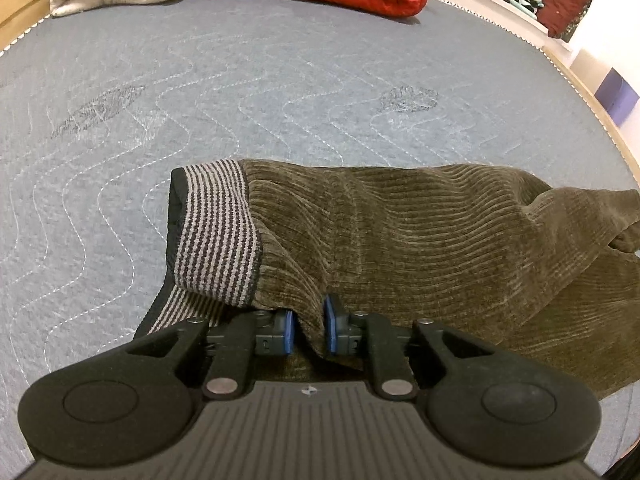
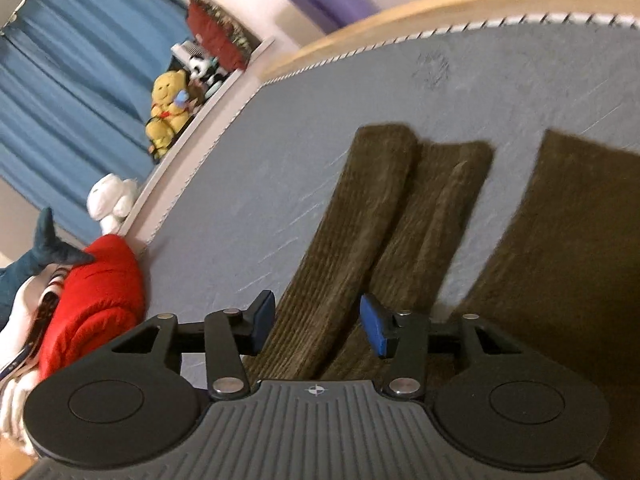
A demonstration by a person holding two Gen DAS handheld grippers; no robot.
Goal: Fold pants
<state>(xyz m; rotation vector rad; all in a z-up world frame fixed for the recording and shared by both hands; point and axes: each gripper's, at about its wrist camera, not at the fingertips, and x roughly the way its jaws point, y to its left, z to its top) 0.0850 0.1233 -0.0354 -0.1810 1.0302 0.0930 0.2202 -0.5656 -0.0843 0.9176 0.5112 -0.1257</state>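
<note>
While left gripper (image 1: 310, 330) pinches one pants (image 1: 400, 232), right gripper (image 2: 318, 326) parted, seemingly empty, two legs.

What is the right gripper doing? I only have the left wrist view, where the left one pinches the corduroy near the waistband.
Observer: The right gripper is open, with a pant leg passing between its pads, unpinched.
Operator: Are the legs laid flat?
Observer: The leg ends lie stretched out on the grey mattress; one leg lies close beside the first.
Operator: Anything near that side?
Observer: A yellow plush toy sits on a ledge beyond the mattress edge, before a blue curtain.
</note>
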